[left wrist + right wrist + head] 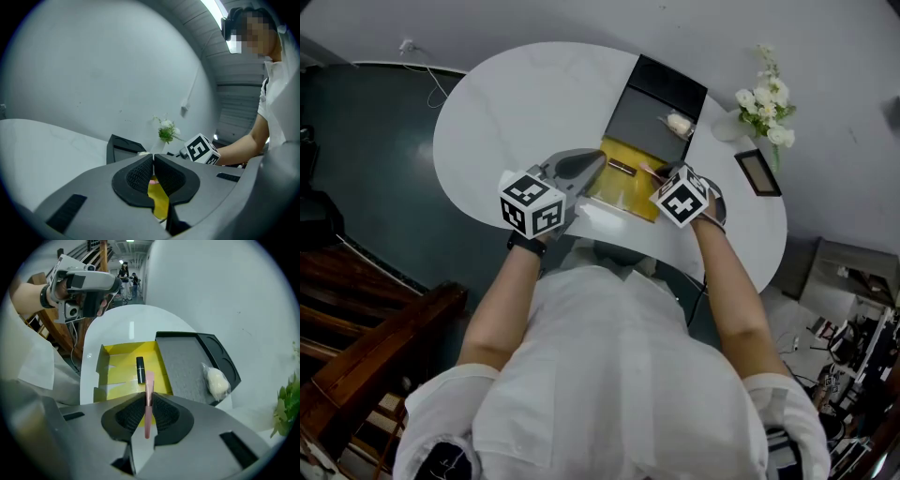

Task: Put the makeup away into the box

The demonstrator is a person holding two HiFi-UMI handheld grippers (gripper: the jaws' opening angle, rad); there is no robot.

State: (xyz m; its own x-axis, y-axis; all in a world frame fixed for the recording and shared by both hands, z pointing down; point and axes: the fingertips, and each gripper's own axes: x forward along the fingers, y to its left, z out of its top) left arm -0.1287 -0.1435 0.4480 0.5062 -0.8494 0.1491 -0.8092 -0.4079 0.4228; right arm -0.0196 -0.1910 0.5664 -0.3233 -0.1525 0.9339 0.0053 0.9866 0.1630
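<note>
Here, right gripper clamps pink stick above yellow box.

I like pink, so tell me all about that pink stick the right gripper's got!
The pink stick is thin, straight, pale pink, smooth like plastic. The right gripper pinches it around its middle between dark ribbed fingers; nothing else touches it. It's in the air, pointing down toward the open yellow box, where a black tube lies.

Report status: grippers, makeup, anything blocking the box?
Left gripper shut, empty. Right gripper shut on pink stick, aimed at the yellow box. Black tube lies inside the box. Box opening unobstructed.
</note>
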